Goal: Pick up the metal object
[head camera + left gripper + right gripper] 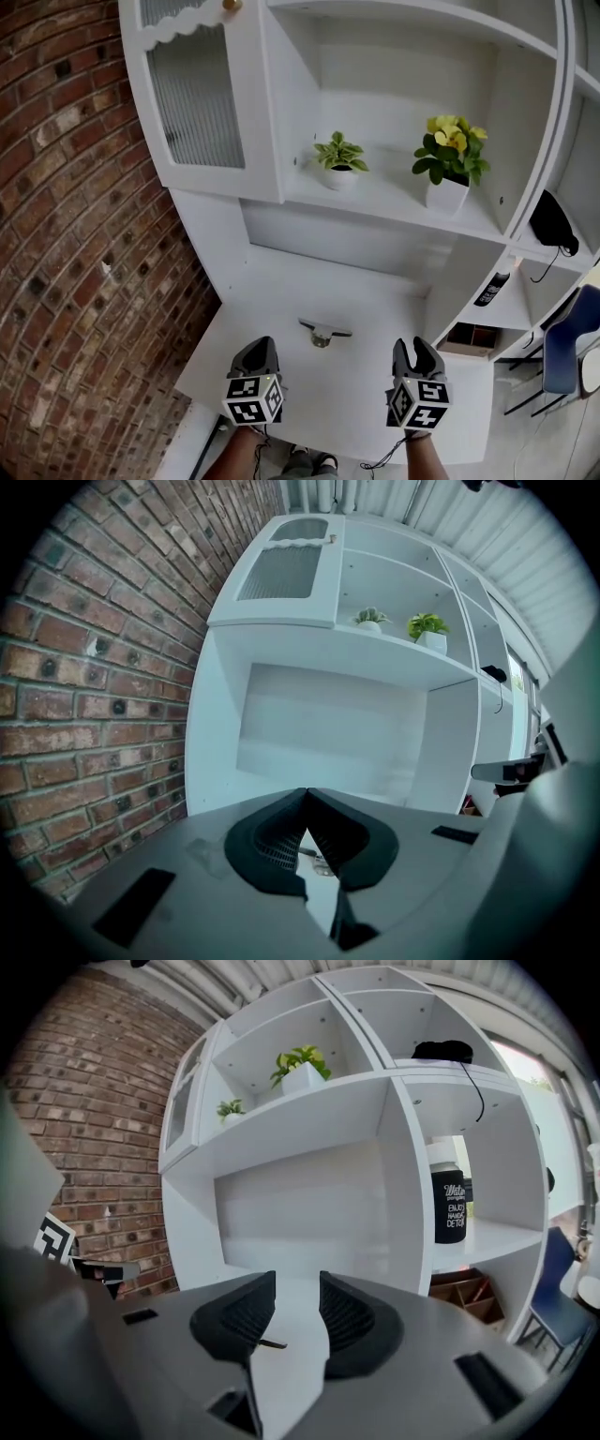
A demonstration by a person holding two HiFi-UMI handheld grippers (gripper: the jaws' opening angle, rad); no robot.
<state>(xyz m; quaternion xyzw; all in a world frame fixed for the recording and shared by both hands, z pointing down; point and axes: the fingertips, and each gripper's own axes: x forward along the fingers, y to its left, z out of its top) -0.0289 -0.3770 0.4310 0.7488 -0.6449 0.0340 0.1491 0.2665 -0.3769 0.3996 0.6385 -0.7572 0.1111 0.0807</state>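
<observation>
While the left gripper (259,349) hangs clenched and empty, the metal object (322,332) lies on the shelf (272,300) ahead, between both, so the right gripper (414,349), jaws parted, should probably straddle its bar squarely.

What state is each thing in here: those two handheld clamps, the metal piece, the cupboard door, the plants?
Left gripper: jaws shut, empty.
Right gripper: jaws apart, empty.
Metal object: lying on the white counter, untouched.
Cabinet door: closed.
Green potted plant: upright on the shelf.
Yellow-flowered plant: upright, same shelf.
</observation>
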